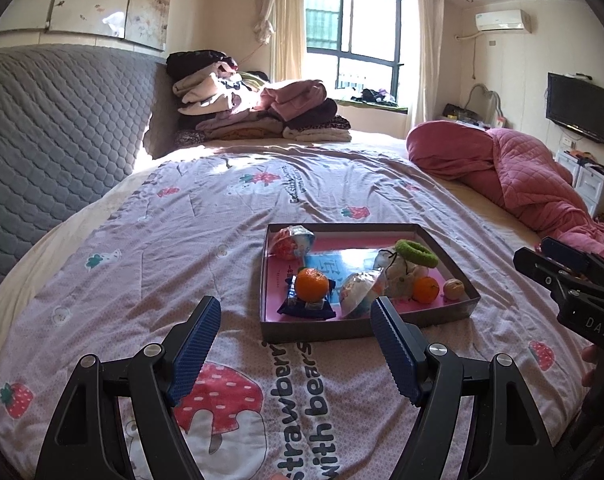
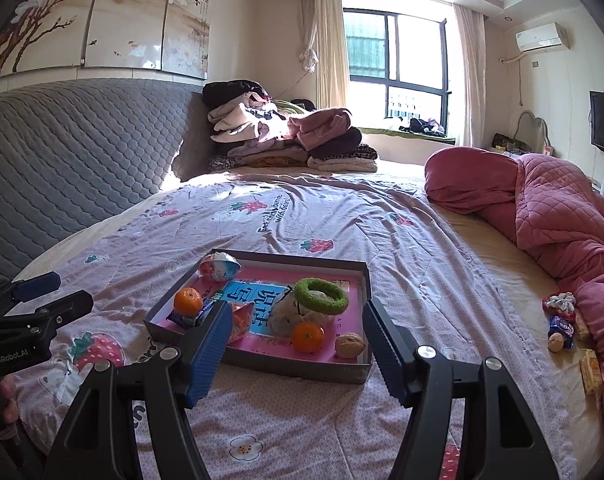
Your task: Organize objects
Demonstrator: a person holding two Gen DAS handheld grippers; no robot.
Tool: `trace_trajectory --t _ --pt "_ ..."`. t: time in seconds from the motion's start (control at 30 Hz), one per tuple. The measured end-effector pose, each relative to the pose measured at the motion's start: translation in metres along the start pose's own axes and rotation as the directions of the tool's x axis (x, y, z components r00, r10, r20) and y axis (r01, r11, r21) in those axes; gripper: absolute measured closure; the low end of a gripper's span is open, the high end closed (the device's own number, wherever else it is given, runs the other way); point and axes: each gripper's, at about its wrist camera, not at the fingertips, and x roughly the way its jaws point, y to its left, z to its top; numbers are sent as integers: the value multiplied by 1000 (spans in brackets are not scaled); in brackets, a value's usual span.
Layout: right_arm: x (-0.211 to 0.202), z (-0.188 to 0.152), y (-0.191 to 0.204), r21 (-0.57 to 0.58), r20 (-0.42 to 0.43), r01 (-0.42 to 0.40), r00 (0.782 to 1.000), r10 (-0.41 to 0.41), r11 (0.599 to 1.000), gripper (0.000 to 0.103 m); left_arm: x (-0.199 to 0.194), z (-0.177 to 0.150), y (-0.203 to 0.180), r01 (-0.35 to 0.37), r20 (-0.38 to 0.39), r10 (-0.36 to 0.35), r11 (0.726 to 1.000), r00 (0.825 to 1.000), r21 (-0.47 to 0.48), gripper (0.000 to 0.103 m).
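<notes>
Loose snacks (image 2: 563, 326) are still lying at about three o'clock of the tray (image 2: 357, 372), touching the pink quilt (image 2: 561, 216), so reaching across is risking a snag in its folds or a knocked walnut (image 2: 350, 345). Both the left gripper (image 1: 294, 344) and right gripper (image 2: 296, 350) are hovering tilted downward before the tray, jaws standing wide and empty

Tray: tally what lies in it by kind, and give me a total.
Oranges: 2
Walnut: 1
Green ring: 1
Pouch: 1
Shiny bags: 2
Blue packet: 1
Total in tray: 8
</notes>
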Motion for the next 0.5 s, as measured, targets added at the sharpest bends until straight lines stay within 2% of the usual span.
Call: trace_trajectory --t 0.5 --pt "1 -16 -3 5 -6 9 1000 -9 1000 36 22 -18 -1 -8 -58 8 1000 998 2 25"
